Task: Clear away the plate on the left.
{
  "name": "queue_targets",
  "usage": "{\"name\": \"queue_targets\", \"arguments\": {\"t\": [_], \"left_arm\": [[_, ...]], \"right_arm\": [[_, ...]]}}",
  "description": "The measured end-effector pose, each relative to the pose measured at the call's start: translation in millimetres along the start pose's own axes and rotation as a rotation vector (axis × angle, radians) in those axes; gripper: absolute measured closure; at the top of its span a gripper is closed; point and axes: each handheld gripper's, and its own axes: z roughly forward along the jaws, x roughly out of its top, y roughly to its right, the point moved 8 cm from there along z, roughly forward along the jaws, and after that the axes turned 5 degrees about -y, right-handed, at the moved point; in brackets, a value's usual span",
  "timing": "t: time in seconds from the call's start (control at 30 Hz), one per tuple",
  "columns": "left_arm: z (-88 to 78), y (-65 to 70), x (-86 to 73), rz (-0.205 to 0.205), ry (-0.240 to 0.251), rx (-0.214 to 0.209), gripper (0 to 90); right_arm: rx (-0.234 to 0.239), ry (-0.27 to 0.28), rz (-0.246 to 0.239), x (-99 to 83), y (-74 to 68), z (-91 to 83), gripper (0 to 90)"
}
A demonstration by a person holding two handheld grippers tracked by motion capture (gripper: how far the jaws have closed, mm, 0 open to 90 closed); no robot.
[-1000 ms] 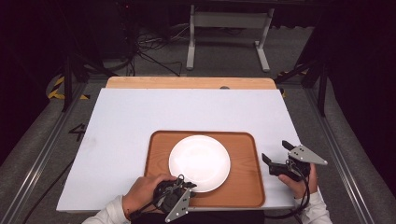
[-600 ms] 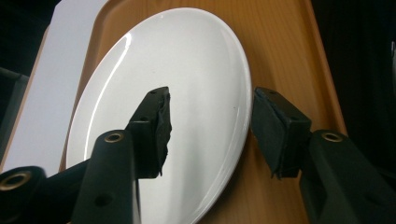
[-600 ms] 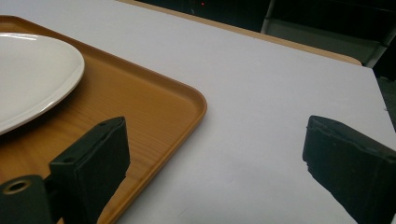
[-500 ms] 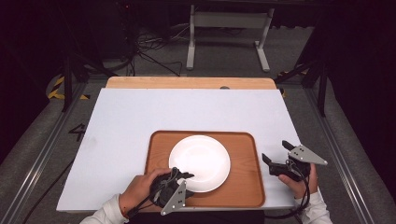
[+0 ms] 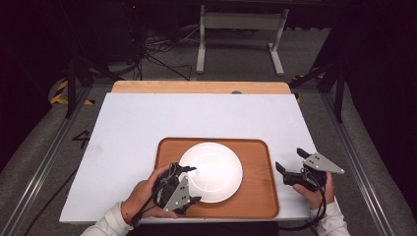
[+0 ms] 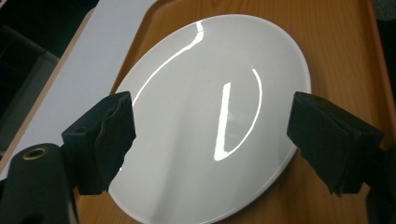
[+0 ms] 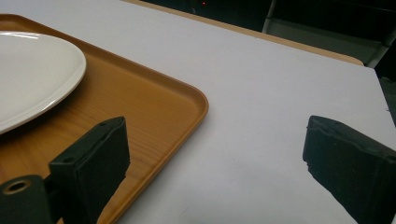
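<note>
High view: a white plate [image 5: 210, 171] lies on a brown tray [image 5: 260, 196] on the desk [image 5: 147, 123]; the left claw [image 5: 192, 184] gapes wide at its 8 o'clock rim; the right claw [image 5: 290, 164] is wide at 3 o'clock, off the tray; left gripper view: plate between the jaws; right gripper view: tray corner by the left-hand jaw.

In the left gripper view the white plate [image 6: 205, 126] has its near rim cut off by the bottom edge, and the 2 black jaws cover its left and right rims. In the right gripper view the plate [image 7: 32, 70] runs off the left edge, and the wooden tray [image 7: 140, 116] under it is cut at the left and bottom edges. In the high view the left gripper [image 5: 192, 184] and the left hand [image 5: 145, 194] hide the tray's near-left part, and whether a jaw touches the plate cannot be told.
</note>
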Motion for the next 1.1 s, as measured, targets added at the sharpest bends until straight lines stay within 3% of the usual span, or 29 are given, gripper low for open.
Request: {"name": "queue_targets", "arguments": {"t": [0.3, 0.77, 1.1], "left_arm": [[-3.6, -13.5, -4.7, -0.066, 0.026, 0.003, 10.7], [-6.0, -40.3, -31.7, -0.193, 0.004, 0.027, 8.4], [-11.2, -52.7, -44.6, -0.228, -0.008, 0.053, 9.0]], "right_arm": [[0.001, 0.000, -0.001, 0.0, -0.2, 0.2, 7.7], [0.000, 0.002, -0.004, 0.5, -0.3, -0.6, 7.7], [0.001, 0.002, -0.004, 0.4, -0.6, -0.4, 7.8]]}}
